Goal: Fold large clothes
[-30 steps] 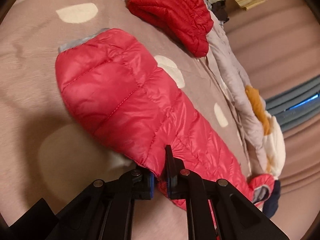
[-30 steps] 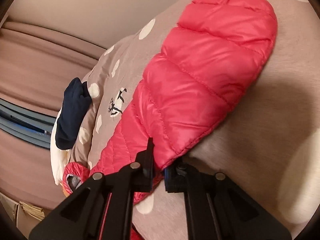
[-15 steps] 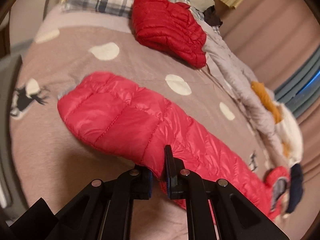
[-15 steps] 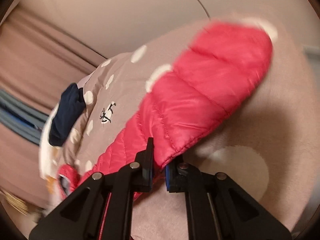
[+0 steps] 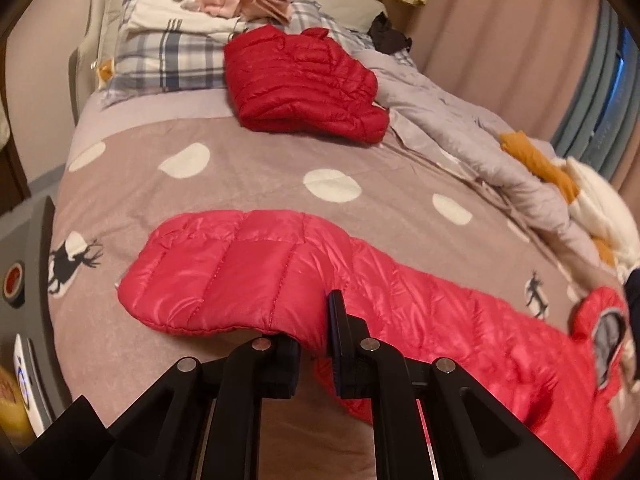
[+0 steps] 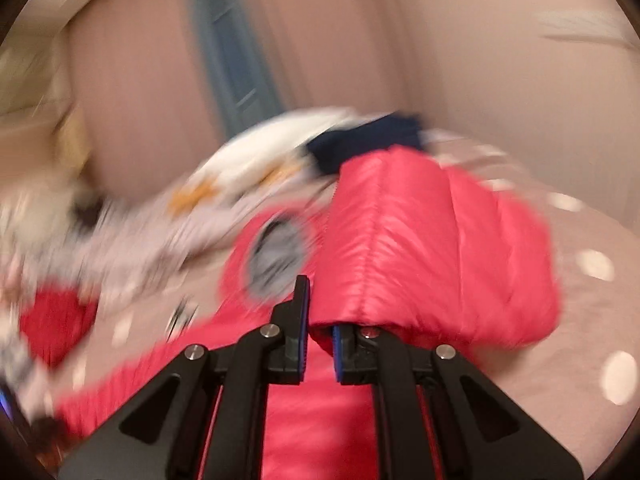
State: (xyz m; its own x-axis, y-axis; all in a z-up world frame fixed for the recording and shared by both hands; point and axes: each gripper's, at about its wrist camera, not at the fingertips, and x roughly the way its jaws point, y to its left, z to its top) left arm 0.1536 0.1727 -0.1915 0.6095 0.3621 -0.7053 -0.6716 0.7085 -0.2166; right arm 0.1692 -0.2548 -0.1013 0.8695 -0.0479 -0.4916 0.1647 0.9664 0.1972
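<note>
Two grippers engaged on one pink puffer jacket, laid long across dotted bedspread. Left gripper: angled downward, jaws pinched on jacket's near edge, cloth lifted at grip. Further back: folded red jacket before plaid pillow; grey quilt bunched at right. Right gripper: pitched slightly downward, view motion-blurred, jaws clamped on jacket fold raised over body.

Bed with spotted taupe cover; plaid pillow; pinkish curtains; warm dim light.
</note>
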